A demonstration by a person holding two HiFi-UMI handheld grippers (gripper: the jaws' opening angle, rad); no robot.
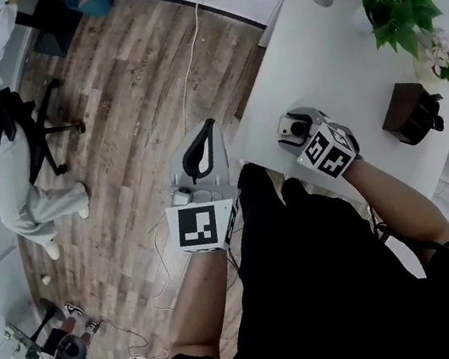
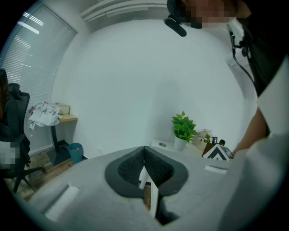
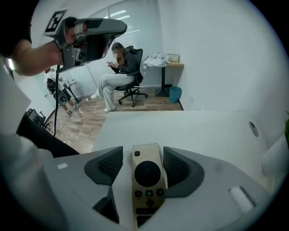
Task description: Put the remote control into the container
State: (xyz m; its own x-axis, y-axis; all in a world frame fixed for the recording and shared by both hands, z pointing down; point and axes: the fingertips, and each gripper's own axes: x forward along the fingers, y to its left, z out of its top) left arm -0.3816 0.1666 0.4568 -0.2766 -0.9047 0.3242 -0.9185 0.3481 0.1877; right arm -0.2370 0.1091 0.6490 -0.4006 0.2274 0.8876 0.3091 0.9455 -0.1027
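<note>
remote (image 3: 147, 180) flat on table (image 3: 203, 131), between spread jaws of right gripper (image 3: 142, 157), not yet pinched. left gripper (image 2: 144, 155) jaws together, empty. grasp, carry to box (image 1: 409, 112) (likely container, far right) all left.

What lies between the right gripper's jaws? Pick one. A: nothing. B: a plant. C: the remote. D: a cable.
C: the right gripper view shows the remote lying on the table between the right gripper's parted jaws, with a gap at its left side.
</note>
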